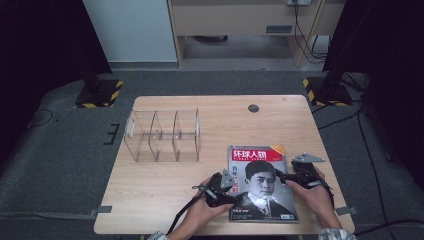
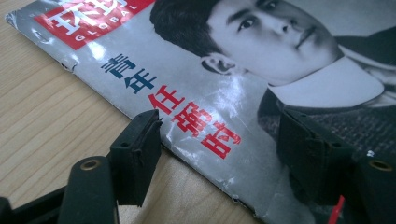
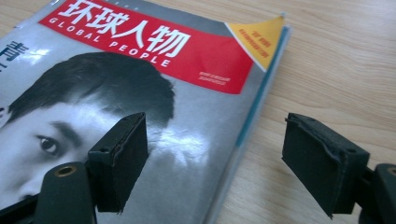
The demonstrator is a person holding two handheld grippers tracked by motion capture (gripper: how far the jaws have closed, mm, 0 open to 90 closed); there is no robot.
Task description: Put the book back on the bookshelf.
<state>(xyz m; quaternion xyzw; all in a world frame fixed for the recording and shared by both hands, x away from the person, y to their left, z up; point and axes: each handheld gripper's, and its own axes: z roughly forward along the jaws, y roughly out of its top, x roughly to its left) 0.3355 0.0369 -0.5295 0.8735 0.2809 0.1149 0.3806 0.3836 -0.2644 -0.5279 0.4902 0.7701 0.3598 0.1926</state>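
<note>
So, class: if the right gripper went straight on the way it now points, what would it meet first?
Most likely the magazine. The right gripper is open, its jaws straddling the magazine's right edge, one over the cover, the other over the bare table. It tilts downward, so the cover's edge comes first, though depth is hard to judge.

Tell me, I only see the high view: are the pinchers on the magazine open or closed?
Observer: The left gripper is open, its jaws straddling the magazine's edge.
Operator: And the other one?
Observer: The right gripper is open too, one jaw over the cover, one over the bare table.
Operator: What do the English words on it say?
Observer: The red banner reads GLOBAL PEOPLE.
</note>
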